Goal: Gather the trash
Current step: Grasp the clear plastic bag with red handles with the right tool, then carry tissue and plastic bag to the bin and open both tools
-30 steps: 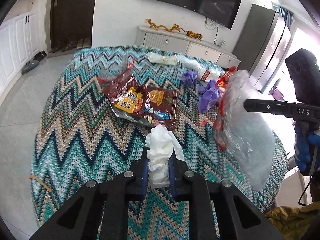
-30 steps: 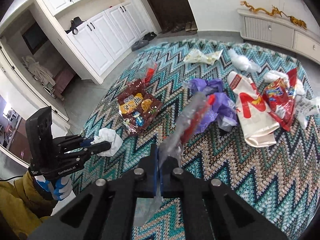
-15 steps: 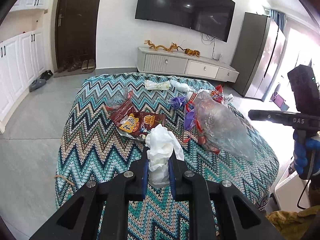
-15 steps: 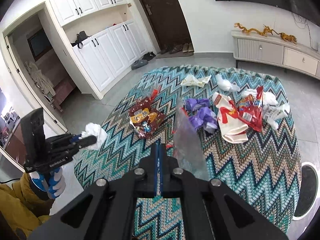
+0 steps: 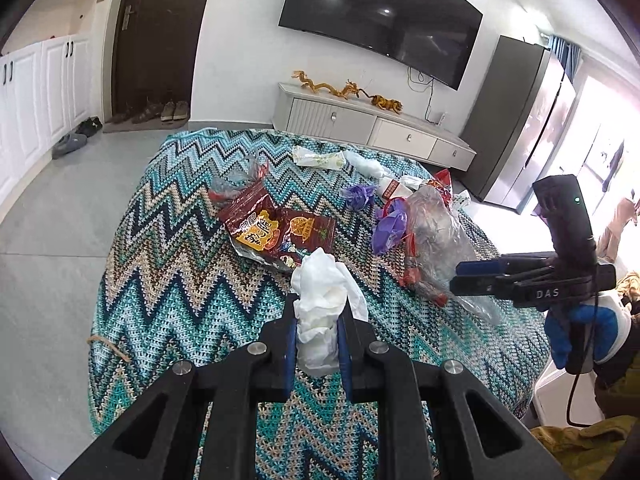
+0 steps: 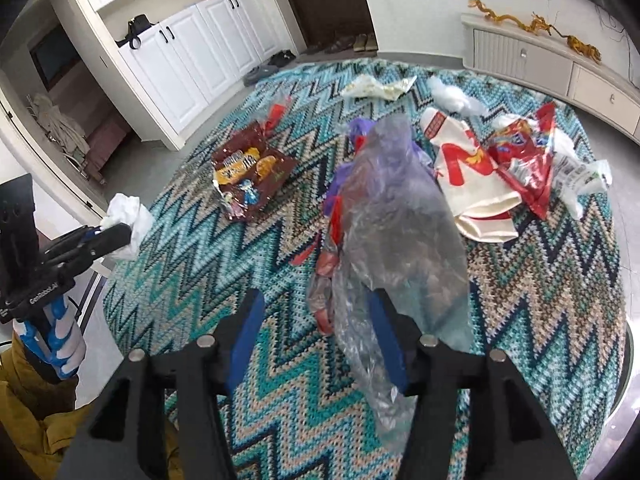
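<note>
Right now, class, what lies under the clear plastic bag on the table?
Under the clear plastic bag a purple wrapper and red scraps show through, on the zigzag tablecloth. Anything deeper beneath its crumpled middle is covered.

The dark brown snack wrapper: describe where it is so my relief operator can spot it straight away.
Start from the table under the zigzag cloth. On its side towards the white cupboards, apart from the main heap of litter, the brown snack wrapper lies flat and torn open. It is the only dark brown piece, with yellow printing; the red snack bag and the clear plastic bag lie further right.
</note>
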Action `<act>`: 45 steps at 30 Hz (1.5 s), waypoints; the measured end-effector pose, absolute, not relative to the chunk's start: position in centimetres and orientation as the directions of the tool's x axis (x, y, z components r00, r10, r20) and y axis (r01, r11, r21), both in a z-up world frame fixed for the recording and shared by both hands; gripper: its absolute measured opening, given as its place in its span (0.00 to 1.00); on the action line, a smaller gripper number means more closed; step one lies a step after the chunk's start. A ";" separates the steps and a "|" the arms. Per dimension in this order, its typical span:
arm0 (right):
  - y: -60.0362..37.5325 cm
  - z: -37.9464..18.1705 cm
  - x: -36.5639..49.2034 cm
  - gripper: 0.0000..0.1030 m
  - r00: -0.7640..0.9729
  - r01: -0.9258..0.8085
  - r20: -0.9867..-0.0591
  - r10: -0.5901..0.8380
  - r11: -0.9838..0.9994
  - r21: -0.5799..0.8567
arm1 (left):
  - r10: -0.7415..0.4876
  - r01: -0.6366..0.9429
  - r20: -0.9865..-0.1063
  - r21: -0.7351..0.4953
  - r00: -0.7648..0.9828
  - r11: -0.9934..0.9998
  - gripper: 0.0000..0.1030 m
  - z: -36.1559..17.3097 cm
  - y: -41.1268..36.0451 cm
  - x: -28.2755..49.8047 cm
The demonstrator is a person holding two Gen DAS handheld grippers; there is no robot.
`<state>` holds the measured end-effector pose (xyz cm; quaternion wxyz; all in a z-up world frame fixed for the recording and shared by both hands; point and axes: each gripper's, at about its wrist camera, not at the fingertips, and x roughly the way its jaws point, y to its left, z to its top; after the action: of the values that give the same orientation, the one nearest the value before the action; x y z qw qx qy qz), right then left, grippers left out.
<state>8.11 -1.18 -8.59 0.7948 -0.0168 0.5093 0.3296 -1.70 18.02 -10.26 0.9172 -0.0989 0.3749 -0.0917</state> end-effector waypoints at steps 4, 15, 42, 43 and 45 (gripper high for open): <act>-0.1 -10.2 9.3 0.52 0.234 -0.542 -0.843 0.484 0.785 0.300 | -0.250 0.091 -0.678 -0.261 0.692 0.961 0.16 -11.1 18.4 -1.1; 0.2 -11.3 9.9 0.11 0.249 -0.541 -0.861 0.443 0.801 0.256 | -0.237 0.091 -0.685 -0.242 0.688 0.966 0.16 -10.8 18.1 -1.1; -33.6 -6.7 2.9 0.11 0.682 -0.108 -0.624 0.381 0.897 0.429 | -0.360 0.542 -0.748 -0.001 0.557 0.841 0.16 -2.6 -10.8 7.5; -35.4 -7.9 3.2 0.11 0.687 -0.069 -0.628 0.366 0.893 0.446 | -0.365 0.564 -0.757 0.005 0.541 0.826 0.16 -3.0 -13.0 8.3; -38.4 -10.3 4.1 0.11 0.688 -0.005 -0.631 0.358 0.872 0.490 | -0.372 0.608 -0.776 0.019 0.509 0.794 0.16 -4.1 -17.7 10.3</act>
<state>4.11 -38.35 -10.31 0.8890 0.2315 0.3817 0.1021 10.34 -17.66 -4.14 0.8563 0.1461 0.4045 -0.2860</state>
